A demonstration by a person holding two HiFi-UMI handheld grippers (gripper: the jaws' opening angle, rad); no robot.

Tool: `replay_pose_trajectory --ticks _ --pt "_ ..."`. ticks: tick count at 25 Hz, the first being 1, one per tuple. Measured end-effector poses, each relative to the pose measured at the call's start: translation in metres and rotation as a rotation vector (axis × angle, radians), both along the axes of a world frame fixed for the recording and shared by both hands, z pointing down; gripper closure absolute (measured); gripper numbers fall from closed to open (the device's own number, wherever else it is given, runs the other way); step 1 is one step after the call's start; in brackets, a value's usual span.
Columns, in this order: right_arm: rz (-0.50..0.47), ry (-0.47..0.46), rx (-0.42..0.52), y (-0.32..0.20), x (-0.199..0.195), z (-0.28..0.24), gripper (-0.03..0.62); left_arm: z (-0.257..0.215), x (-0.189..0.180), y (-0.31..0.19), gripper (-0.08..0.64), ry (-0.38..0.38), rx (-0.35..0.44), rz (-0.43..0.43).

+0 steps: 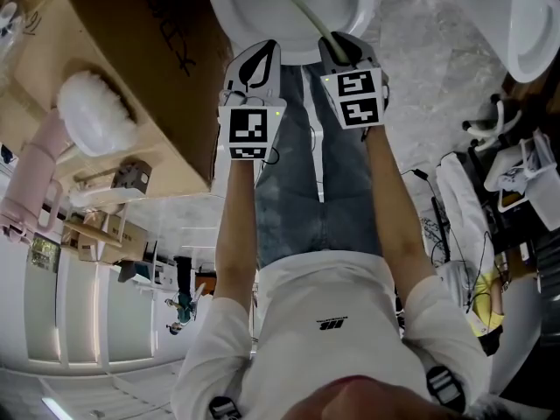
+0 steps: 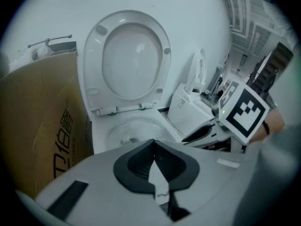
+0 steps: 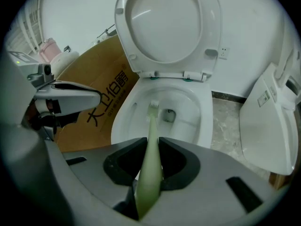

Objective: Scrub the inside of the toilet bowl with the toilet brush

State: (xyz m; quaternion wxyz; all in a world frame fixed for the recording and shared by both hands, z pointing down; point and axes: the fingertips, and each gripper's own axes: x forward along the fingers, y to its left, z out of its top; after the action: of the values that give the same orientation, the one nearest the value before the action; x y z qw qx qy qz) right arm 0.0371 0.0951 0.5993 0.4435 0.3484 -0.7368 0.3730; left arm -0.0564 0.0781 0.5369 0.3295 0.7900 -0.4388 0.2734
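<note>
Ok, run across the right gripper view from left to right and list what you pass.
left gripper → cardboard box → toilet brush, pointing into the toilet bowl → floor → second white toilet

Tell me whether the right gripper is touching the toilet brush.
Touching: the right gripper view shows the right gripper clamped on the toilet brush, both jaws against its green handle.
</note>
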Motion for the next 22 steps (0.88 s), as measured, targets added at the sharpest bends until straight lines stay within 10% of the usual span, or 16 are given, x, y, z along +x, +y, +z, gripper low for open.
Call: replay_pose_trajectory --ticks 22 --pt "-0.011 -0.01 -0.188 0.039 -0.016 0.029 0.52 0.01 -0.003 0.008 0.55 0.014 -0.026 0.018"
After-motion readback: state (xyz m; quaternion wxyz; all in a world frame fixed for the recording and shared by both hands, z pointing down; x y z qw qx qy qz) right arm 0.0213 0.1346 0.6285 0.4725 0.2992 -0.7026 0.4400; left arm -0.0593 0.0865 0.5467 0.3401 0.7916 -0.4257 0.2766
